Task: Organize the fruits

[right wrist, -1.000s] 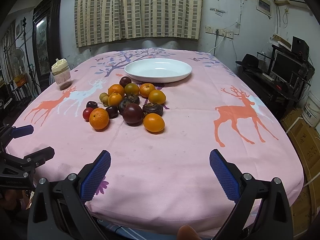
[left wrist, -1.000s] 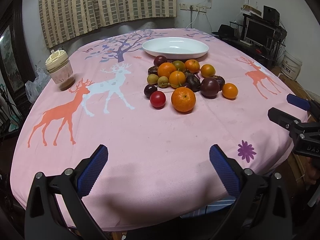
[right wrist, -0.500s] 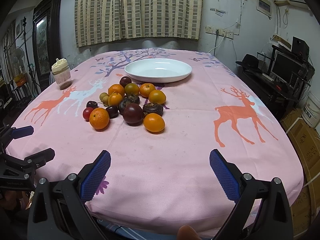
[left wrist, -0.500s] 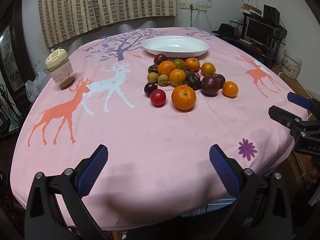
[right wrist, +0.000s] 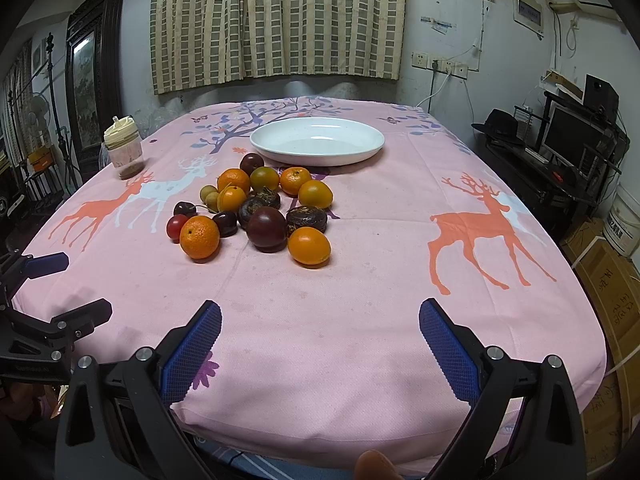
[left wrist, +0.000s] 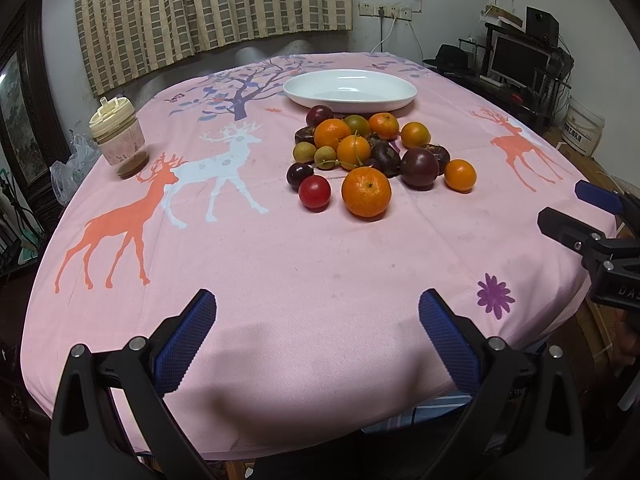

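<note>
A pile of fruit lies mid-table on a pink deer-print cloth (left wrist: 280, 264): a large orange (left wrist: 366, 191) and a red cherry tomato (left wrist: 315, 192) at the near side, a dark plum (left wrist: 417, 168), several small oranges, longans and dark fruits. An empty white oval plate (left wrist: 350, 90) stands just behind the pile. In the right wrist view the plate (right wrist: 318, 145), plum (right wrist: 267, 228) and nearest orange (right wrist: 309, 246) show. My left gripper (left wrist: 318, 334) is open and empty above the near table edge. My right gripper (right wrist: 320, 338) is open and empty, also at the near edge.
A lidded plastic cup (left wrist: 119, 138) stands at the far left of the table. The right gripper (left wrist: 588, 216) shows at the right edge of the left wrist view. Shelving with a monitor (right wrist: 572, 136) and cardboard boxes (right wrist: 608, 276) stand right of the table.
The left gripper has edged slightly forward toward the fruit. The right gripper has barely moved. Both stay open.
</note>
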Motion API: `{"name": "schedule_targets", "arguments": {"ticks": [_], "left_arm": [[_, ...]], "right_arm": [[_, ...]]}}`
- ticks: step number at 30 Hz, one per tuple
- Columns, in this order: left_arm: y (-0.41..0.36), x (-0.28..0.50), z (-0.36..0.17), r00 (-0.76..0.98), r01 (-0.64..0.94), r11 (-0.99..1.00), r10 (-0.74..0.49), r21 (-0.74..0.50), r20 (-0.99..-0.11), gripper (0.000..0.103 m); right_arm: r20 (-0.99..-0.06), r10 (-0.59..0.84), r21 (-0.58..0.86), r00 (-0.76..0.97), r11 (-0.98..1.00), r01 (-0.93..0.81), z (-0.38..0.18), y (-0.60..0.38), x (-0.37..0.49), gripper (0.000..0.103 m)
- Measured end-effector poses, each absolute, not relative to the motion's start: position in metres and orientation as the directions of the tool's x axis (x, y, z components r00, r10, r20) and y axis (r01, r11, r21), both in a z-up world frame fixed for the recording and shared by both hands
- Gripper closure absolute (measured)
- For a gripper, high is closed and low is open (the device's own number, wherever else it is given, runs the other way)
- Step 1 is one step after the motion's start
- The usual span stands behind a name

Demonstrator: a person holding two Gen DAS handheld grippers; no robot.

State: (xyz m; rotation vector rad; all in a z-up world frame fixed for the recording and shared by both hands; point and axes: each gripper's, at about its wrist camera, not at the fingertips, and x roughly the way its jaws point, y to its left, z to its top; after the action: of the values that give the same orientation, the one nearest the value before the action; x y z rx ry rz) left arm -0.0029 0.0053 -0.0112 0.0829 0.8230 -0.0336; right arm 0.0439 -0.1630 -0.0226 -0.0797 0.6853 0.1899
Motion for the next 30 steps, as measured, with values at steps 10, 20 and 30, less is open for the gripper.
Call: {"name": "schedule_targets", "arguments": {"ticks": [10,20,30], "left_arm": [[0.005,-0.003,-0.012,0.679,0.062,0.996,0.002,0.060,-0.734,0.004],[0.004,-0.004,-0.019,0.675,0.066,0.996,0.002,0.063,-0.738,0.004],[0.009,0.004,-0.029,0.644,0.065,0.998,-0.024,0.023,-0.765,0.004]], "right_arm": [[-0.635,0.147,-0.012,0.758,0.980,-0.199,-0.022,-0.162,0.043,0.004],[-0.637,0.143,-0.016,0.758,0.980,-0.199,-0.023,-0.161,0.045,0.004],[-0.647,0.148,-0.006,0.748,0.980,-0.199,-0.027,-0.161,0.049,0.004]]}}
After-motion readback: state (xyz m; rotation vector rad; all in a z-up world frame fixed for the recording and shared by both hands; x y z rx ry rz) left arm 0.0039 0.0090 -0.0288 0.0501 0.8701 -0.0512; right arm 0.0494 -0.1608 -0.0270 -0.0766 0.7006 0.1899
